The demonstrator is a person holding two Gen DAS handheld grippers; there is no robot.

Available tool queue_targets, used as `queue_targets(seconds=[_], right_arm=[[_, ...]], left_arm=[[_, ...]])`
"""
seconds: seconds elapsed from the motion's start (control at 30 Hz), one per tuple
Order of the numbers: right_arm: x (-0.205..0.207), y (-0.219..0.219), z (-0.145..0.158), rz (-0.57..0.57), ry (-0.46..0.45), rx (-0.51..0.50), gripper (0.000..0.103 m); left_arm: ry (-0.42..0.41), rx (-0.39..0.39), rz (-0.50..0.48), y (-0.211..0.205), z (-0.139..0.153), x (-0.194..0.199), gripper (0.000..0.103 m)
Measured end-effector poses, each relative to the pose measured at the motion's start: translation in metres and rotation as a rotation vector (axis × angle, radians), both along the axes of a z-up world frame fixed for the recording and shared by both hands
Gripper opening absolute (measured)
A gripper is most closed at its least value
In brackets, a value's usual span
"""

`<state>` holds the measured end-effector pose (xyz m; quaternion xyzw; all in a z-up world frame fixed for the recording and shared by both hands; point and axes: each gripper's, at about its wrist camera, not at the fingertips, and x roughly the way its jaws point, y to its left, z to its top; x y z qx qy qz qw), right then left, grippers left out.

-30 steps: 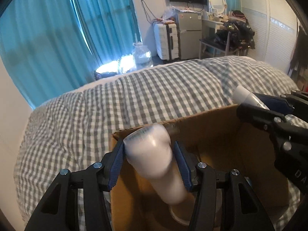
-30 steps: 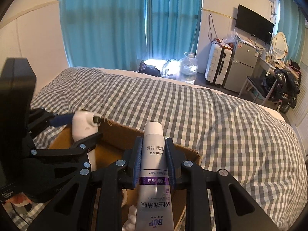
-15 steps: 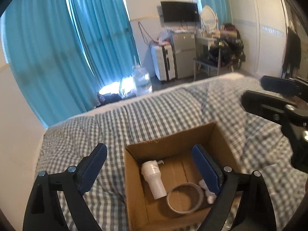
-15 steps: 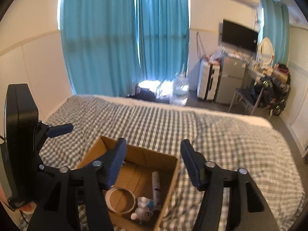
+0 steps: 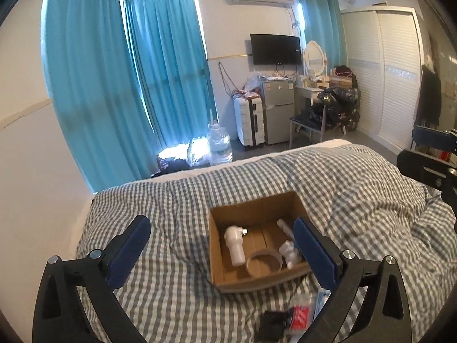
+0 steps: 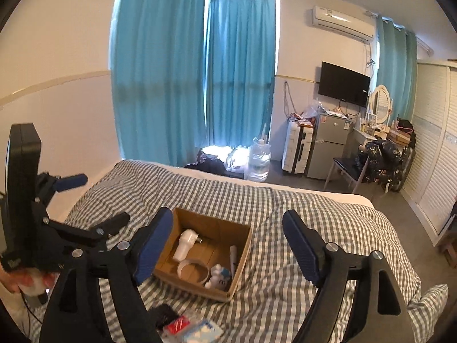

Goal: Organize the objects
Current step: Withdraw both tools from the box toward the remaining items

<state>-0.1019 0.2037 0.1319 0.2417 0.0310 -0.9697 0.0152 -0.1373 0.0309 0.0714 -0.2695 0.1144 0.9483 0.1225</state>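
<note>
1. The left gripper (image 5: pixel 221 245) hangs above the bed (image 5: pixel 177 197) with its blue-padded jaws spread wide and nothing between them
2. The right gripper (image 6: pixel 227 245) is likewise released, jaws wide apart and bare, held above the checked cover
3. A cardboard box (image 5: pixel 228 278) sits open on the grey-and-white checked cover, near the middle of the bed
4. Inside the box a white pump bottle (image 5: pixel 234 244) lies on its side toward the left wall
5. A tube (image 6: pixel 232 258) lies along the right wall of the box, its far end pointing toward the curtains (image 5: pixel 160 80)
6. A ring of tape (image 5: pixel 264 263) lies flat on the box floor, just beside the pump bottle
7. A small white figure (image 6: pixel 218 275) lies in the near right corner, touching or almost touching the ring
8. On the cover in front of the box lie a black item (image 6: pixel 162 313), a red-and-white packet (image 6: pixel 178 323) and a pale blue packet (image 6: pixel 201 331), close together
</note>
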Motion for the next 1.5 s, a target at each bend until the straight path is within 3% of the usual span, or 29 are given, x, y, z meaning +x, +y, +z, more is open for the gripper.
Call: queue_targets(seconds=[0.17,0.3,0.57,0.83,0.97,1.13,1.27,1.4,1.43,1.5], right_arm=[[0.028,-0.013,-0.029,0.028,-0.042,0.028,0.079],[0.033,-0.020,-0.071,0.045,-0.104,0.030,0.079],[0.017,-0.012,-0.168,0.030,-0.259,-0.015,0.079],[0.003,-0.012,-0.237,0.038,-0.399,0.015,0.079],[0.001,-0.012,-0.258,0.027,-0.454,0.026,0.079],[-0.001,-0.009,-0.262,0.026,-0.482,0.020,0.079],[-0.003,-0.006,-0.266,0.023,-0.494,-0.001,0.079],[-0.003,-0.007,-0.267,0.019,-0.497,0.000,0.079],[-0.003,-0.008,-0.267,0.020,-0.498,0.004,0.079],[-0.003,-0.009,-0.268,0.021,-0.500,0.006,0.079]], left_arm=[[-0.053,0.003,0.038,-0.016,-0.027,0.013,0.103],[-0.085,0.012,0.072,-0.024,-0.058,0.018,0.103],[-0.192,0.024,0.092,-0.017,-0.137,0.017,0.103],[-0.308,-0.008,0.110,-0.014,-0.197,0.012,0.103],[-0.333,-0.050,0.049,-0.002,-0.216,0.016,0.103],[-0.382,-0.071,-0.047,0.016,-0.233,0.019,0.103],[-0.415,-0.136,-0.025,0.024,-0.251,0.012,0.103],[-0.453,-0.109,-0.022,0.024,-0.261,0.004,0.103],[-0.458,-0.098,-0.018,0.023,-0.262,0.002,0.101],[-0.473,-0.082,-0.018,0.022,-0.264,0.000,0.080]])
